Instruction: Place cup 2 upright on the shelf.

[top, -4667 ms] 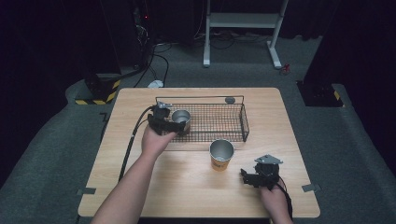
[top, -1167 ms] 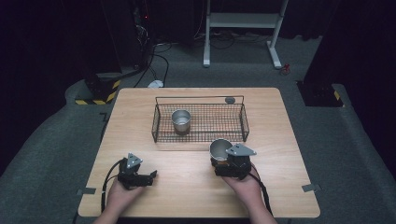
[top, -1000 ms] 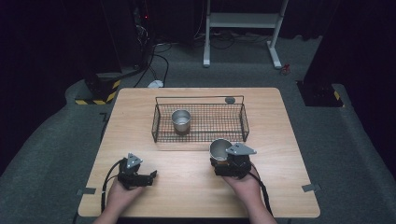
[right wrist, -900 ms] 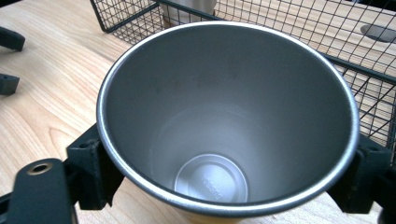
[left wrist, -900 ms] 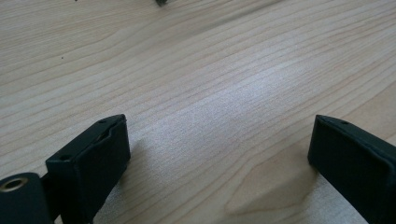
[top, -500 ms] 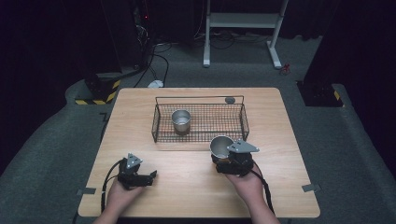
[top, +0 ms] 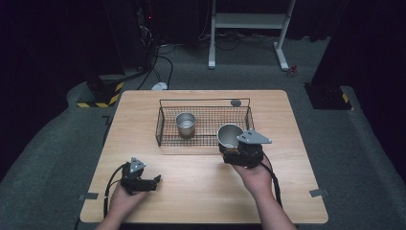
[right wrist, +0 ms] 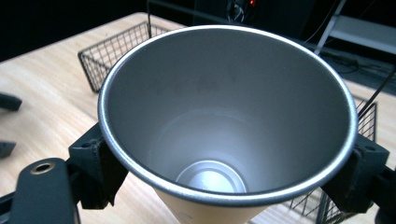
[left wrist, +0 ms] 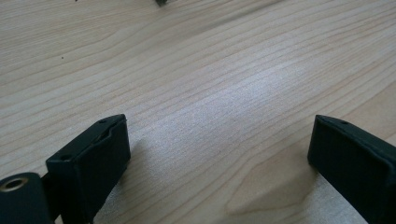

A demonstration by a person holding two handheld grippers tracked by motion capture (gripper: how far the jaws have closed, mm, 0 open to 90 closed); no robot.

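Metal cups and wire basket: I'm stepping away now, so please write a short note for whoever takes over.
Right gripper: shut on the tan-sided metal cup, held upright just in front of the wire basket.
Left gripper: open, nothing held, low over the wooden table at its near left.
Done: one small steel cup stands upright in the basket's left half.
Left: probably carry the held cup over the front wall, set it in the basket's right half, release.

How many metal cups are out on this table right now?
2. One small cup stands inside the wire basket, toward its left end. The other cup is clamped in the right claw, just off the basket's front right corner.
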